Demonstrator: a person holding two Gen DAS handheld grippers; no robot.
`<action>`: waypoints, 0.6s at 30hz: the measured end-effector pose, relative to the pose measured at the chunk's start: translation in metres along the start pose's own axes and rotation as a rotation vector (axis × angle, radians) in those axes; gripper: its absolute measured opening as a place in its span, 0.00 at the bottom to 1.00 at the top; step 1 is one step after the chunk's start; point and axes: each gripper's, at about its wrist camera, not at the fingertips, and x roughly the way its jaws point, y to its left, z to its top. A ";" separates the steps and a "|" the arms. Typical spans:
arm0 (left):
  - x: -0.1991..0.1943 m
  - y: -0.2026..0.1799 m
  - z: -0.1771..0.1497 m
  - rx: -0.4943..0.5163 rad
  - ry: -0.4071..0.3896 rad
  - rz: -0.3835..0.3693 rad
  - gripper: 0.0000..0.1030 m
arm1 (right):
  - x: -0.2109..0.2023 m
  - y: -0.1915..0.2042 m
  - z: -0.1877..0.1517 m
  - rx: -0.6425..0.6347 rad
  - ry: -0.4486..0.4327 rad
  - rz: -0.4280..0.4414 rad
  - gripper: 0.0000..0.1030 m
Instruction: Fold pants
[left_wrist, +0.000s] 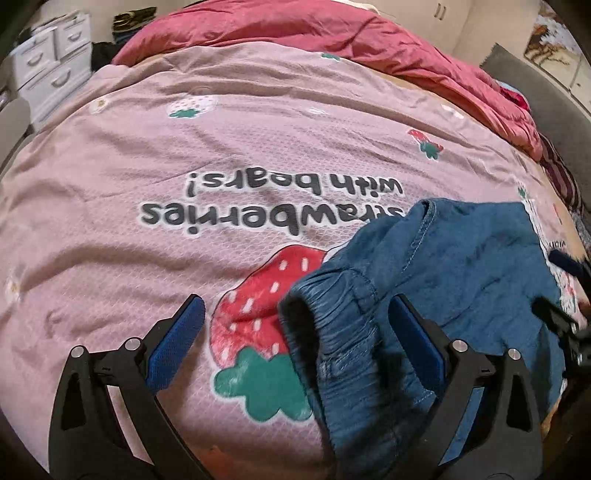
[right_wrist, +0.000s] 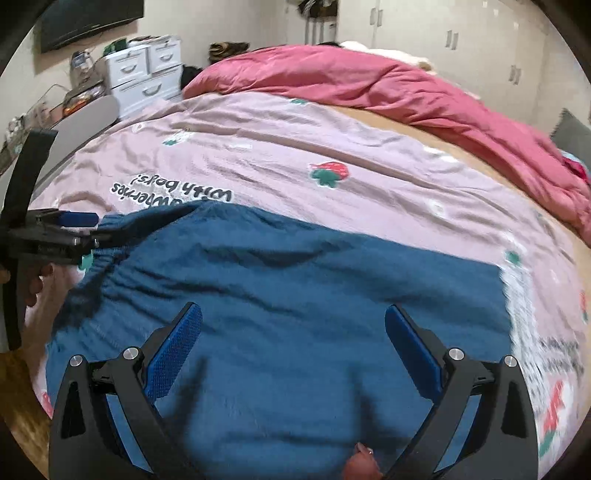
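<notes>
Blue denim pants (right_wrist: 295, 295) lie on a pink strawberry-print bedspread (right_wrist: 332, 177). In the left wrist view the pants (left_wrist: 454, 280) are bunched at the lower right, their elastic waistband (left_wrist: 332, 306) between my fingers. My left gripper (left_wrist: 295, 317) is open, low over the waistband edge and a big strawberry print (left_wrist: 266, 299). It also shows in the right wrist view (right_wrist: 74, 229) at the pants' left corner. My right gripper (right_wrist: 293, 321) is open and hovers over the middle of the pants. It shows blurred at the right edge of the left wrist view (left_wrist: 565, 321).
A crumpled red duvet (right_wrist: 369, 85) lies across the far side of the bed. White drawers (right_wrist: 144, 74) stand at the back left beyond the bed, with a dark TV (right_wrist: 88, 18) on the wall above. A grey headboard (left_wrist: 535, 85) runs along the right. White closet doors (right_wrist: 461, 40) lie behind.
</notes>
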 end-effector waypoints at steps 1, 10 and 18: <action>0.004 -0.001 0.001 0.006 0.010 -0.007 0.75 | 0.007 -0.002 0.005 0.001 0.015 0.015 0.96; 0.015 0.001 0.007 -0.010 0.016 -0.090 0.30 | 0.052 -0.009 0.032 -0.045 0.090 0.039 0.96; -0.022 -0.010 -0.002 0.076 -0.075 -0.119 0.23 | 0.047 -0.008 0.062 -0.156 0.033 0.093 0.96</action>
